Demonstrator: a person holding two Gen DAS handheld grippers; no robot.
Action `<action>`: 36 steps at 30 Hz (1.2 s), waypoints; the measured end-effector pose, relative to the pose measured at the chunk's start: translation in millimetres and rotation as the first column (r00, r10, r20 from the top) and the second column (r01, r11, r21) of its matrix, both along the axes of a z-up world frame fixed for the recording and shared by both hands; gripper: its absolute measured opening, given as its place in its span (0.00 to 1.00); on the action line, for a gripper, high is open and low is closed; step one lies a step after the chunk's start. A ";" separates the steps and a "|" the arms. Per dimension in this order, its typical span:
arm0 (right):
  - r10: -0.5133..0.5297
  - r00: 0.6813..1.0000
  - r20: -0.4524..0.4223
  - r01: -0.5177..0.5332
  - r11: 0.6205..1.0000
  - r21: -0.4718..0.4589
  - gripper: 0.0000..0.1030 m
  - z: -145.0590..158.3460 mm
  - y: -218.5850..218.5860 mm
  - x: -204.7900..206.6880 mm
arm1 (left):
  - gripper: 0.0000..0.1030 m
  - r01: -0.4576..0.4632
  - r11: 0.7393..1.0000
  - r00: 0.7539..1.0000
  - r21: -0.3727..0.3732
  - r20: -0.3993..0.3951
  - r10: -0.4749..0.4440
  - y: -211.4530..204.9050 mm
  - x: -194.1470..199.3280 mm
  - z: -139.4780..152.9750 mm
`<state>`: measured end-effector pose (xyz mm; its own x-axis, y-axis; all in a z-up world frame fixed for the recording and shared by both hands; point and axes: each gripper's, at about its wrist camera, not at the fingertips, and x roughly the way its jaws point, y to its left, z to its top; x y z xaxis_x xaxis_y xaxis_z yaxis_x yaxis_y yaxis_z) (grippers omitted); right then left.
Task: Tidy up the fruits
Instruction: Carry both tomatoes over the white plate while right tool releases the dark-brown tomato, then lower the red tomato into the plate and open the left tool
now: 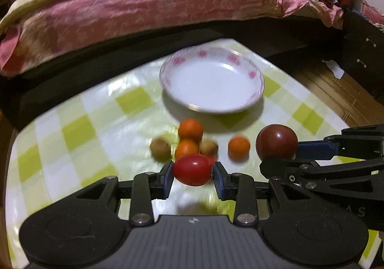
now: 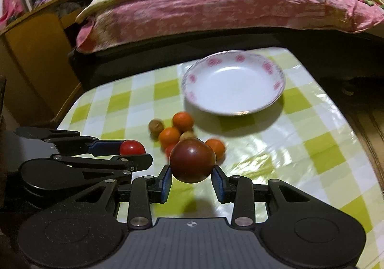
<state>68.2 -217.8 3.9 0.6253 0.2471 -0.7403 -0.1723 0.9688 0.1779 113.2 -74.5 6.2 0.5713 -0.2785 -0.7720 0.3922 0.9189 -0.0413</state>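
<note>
Green-and-white checked oilcloth covers the table (image 1: 72,129), which stands against a dark bed frame heaped with a pink flowered quilt (image 1: 148,5). Just above the cloth, the left gripper (image 1: 194,174) has its blue pads pressed on either side of a bright red tomato (image 1: 192,169), which hangs clear of the surface. Beside it, the right gripper (image 2: 192,176) is closed the same way around a larger, dark red-brown tomato (image 2: 192,159), also lifted off the table. Each tool shows in the other's camera, side by side and near each other. Beyond the fingertips a small cluster of fruit lies on the cloth: three orange fruits (image 2: 183,121), two close together and the third a little apart towards the right, with two small brown fruits (image 2: 155,126) among them. Farther back sits a white plate (image 2: 276,69) with a pink flower rim, nothing in it.
</note>
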 end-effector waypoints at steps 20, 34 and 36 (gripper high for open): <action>-0.078 0.997 -0.005 0.078 0.996 -0.033 0.32 -12.4 -34.6 95.1 | 0.41 0.017 1.000 1.000 0.008 0.017 -0.017 -37.3 90.9 -15.5; -0.066 0.998 0.015 0.067 0.996 -0.060 0.35 -18.3 -29.7 108.3 | 0.43 -0.009 1.000 1.000 -0.011 0.008 0.009 -31.9 102.3 -21.3; -0.071 0.997 0.017 0.072 0.996 -0.057 0.35 -17.9 -30.3 108.8 | 0.43 -0.014 1.000 1.000 -0.014 0.008 0.014 -31.9 103.0 -20.5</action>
<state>177.1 -248.1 -14.1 0.6510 0.1588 -0.7423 -0.1046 0.9873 0.1195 216.2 -106.4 -14.4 0.5815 -0.2812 -0.7634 0.3801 0.9236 -0.0507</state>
